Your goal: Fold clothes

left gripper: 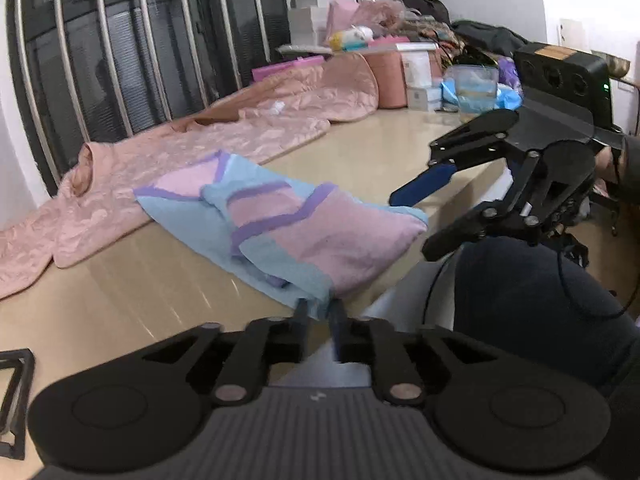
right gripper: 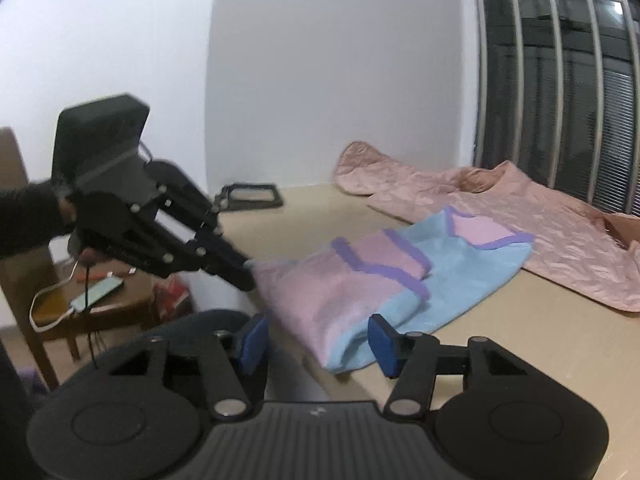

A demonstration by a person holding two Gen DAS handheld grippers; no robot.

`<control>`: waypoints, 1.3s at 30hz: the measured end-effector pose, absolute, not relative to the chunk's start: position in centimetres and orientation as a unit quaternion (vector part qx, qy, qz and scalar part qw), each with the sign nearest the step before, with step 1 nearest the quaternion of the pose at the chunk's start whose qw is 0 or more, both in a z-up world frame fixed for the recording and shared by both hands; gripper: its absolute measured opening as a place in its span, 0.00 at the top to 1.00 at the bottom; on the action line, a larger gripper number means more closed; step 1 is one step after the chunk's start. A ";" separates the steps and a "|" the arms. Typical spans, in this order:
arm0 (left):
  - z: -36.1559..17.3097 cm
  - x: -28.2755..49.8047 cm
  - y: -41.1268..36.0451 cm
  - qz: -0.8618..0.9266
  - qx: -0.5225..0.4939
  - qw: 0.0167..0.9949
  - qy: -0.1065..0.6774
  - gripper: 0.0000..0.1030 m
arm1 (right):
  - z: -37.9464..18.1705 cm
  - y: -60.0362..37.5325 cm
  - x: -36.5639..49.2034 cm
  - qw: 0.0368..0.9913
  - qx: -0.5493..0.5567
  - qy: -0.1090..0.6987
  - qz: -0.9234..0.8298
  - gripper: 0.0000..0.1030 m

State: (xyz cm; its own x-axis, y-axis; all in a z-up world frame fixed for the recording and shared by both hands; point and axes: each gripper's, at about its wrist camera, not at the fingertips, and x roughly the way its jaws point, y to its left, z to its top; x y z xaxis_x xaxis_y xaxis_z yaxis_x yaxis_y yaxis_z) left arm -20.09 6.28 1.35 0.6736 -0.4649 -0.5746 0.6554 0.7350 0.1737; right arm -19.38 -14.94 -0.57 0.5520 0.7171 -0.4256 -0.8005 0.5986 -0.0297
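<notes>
We're in a home, a lived-in room. Beige table [left gripper: 380, 148] sits against a barred window [left gripper: 120, 40]; its far end is piled with boxes, bags and packets [left gripper: 360, 28]. Beside the table, a wooden chair [right gripper: 24, 240] holds a charging phone [right gripper: 98, 292]. Pink quilted garment [left gripper: 180, 152] lies along the window side.

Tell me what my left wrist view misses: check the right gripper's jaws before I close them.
Observer: The right gripper is open; its pads straddle the near fold of the blue-and-pink garment without pressing it.
Operator: Now check the other one side-on.
Observer: The left gripper looks pinched on the garment's corner at the edge of the table; the cloth is drawn to a point there.
Operator: Report what's beyond that edge.
Observer: A wooden chair with a phone on its seat.
</notes>
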 end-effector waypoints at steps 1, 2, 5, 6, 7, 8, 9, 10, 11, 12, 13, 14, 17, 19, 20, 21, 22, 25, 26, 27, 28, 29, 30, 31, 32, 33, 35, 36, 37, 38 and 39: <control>1.2 -20.2 6.2 -0.309 0.191 0.897 0.251 0.68 | -0.7 -14.7 -19.3 0.872 -0.117 0.193 0.434 0.54; 1.2 -20.5 6.1 -0.306 0.196 0.899 0.244 0.64 | -1.0 -14.5 -19.1 0.873 -0.126 0.194 0.430 0.56; 0.9 -20.7 5.9 -0.305 0.207 0.900 0.233 0.64 | -1.4 -14.5 -18.7 0.876 -0.130 0.196 0.421 0.74; 0.8 -20.6 5.9 -0.303 0.208 0.901 0.232 0.65 | -1.4 -14.5 -18.5 0.876 -0.122 0.199 0.421 0.74; 0.7 -20.5 5.9 -0.302 0.208 0.902 0.228 0.66 | -1.4 -14.7 -18.3 0.876 -0.114 0.201 0.423 0.76; 0.6 -20.4 5.9 -0.305 0.207 0.902 0.225 0.75 | -1.4 -14.8 -18.3 0.877 -0.113 0.201 0.422 0.78; 0.6 -20.3 5.8 -0.308 0.210 0.901 0.223 0.88 | -1.4 -14.9 -18.3 0.877 -0.112 0.201 0.421 0.84; 0.5 -20.3 5.8 -0.312 0.214 0.899 0.221 0.92 | -1.4 -15.0 -18.3 0.878 -0.111 0.201 0.420 0.92; 0.6 -20.3 5.9 -0.317 0.213 0.897 0.221 0.97 | -1.3 -15.1 -18.3 0.877 -0.109 0.202 0.421 0.95; 0.7 -20.3 6.0 -0.323 0.212 0.896 0.220 0.99 | -1.1 -15.2 -18.4 0.877 -0.105 0.203 0.422 0.95; 1.0 -20.2 6.1 -0.328 0.207 0.895 0.219 0.99 | -0.9 -15.3 -18.5 0.877 -0.102 0.203 0.424 0.96; 1.4 -20.0 6.4 -0.334 0.196 0.896 0.218 0.99 | -0.6 -15.4 -18.5 0.877 -0.099 0.199 0.425 0.96; 3.0 -18.6 7.6 -0.333 0.154 0.906 0.212 0.99 | 0.7 -15.9 -18.4 0.879 -0.087 0.189 0.428 0.97; 4.2 -16.8 8.0 -0.323 0.120 0.915 0.212 0.99 | 2.1 -16.5 -17.7 0.880 -0.068 0.179 0.435 0.97; 4.8 -15.9 8.0 -0.320 0.106 0.917 0.212 0.99 | 2.8 -16.8 -16.9 0.880 -0.048 0.176 0.439 0.97; 5.3 -14.9 8.1 -0.316 0.092 0.920 0.211 0.99 | 3.3 -16.9 -15.9 0.878 -0.031 0.181 0.442 0.97; 5.8 -13.4 8.1 -0.307 0.076 0.925 0.212 0.99 | 3.9 -16.9 -14.6 0.880 -0.025 0.183 0.438 0.97; 6.6 -8.4 8.5 -0.277 0.019 0.931 0.238 0.99 | 5.5 -16.4 -9.7 0.878 -0.006 0.200 0.434 0.97; 6.5 -6.4 8.6 -0.266 -0.001 0.929 0.255 0.99 | 5.7 -16.0 -7.9 0.874 0.004 0.214 0.436 0.97; 6.1 -4.5 8.4 -0.246 -0.011 0.931 0.268 0.99 | 5.7 -15.6 -6.0 0.874 0.011 0.226 0.429 0.97; 5.7 -2.7 8.2 -0.225 -0.020 0.933 0.280 0.99 | 5.7 -15.3 -4.0 0.874 0.018 0.238 0.422 0.97; 5.1 -1.2 8.2 -0.203 -0.037 0.934 0.291 0.99 | 5.5 -14.7 -2.3 0.876 0.015 0.250 0.412 0.97; 4.5 0.3 8.2 -0.181 -0.054 0.934 0.303 0.98 | 5.3 -14.0 -0.7 0.878 0.012 0.262 0.401 0.97; 3.9 1.2 8.5 -0.161 -0.068 0.932 0.316 0.95 | 4.9 -13.5 0.6 0.882 0.007 0.271 0.385 0.95; 3.4 2.1 8.7 -0.140 -0.083 0.930 0.330 0.91 | 4.4 -13.0 1.9 0.887 0.003 0.280 0.368 0.92; 3.1 2.2 9.1 -0.131 -0.095 0.927 0.338 0.87 | 4.0 -12.8 2.6 0.890 0.001 0.293 0.350 0.89; 3.4 1.0 10.3 -0.123 -0.119 0.929 0.327 0.71 | 3.4 -12.8 3.3 0.897 -0.006 0.312 0.314 0.81; 3.8 -0.1 10.6 -0.120 -0.122 0.932 0.318 0.61 | 3.5 -13.3 2.7 0.903 -0.007 0.306 0.301 0.78; 4.2 -1.1 11.0 -0.116 -0.126 0.935 0.309 0.59 | 3.7 -13.9 2.0 0.909 -0.007 0.295 0.293 0.76; 4.5 -2.2 11.1 -0.118 -0.127 0.937 0.305 0.59 | 4.2 -14.7 1.1 0.916 -0.006 0.282 0.285 0.75; 4.6 -2.9 10.9 -0.128 -0.124 0.935 0.305 0.59 | 4.5 -15.0 0.1 0.917 0.002 0.272 0.293 0.74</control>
State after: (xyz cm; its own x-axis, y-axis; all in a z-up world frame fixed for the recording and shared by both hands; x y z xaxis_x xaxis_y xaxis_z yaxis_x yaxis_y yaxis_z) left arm -2.91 10.92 4.55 0.7806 -0.3158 -0.5394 0.1637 0.9362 -0.3111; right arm 0.13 -15.01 4.45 0.6802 0.5382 -0.4977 -0.5360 0.8283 0.1632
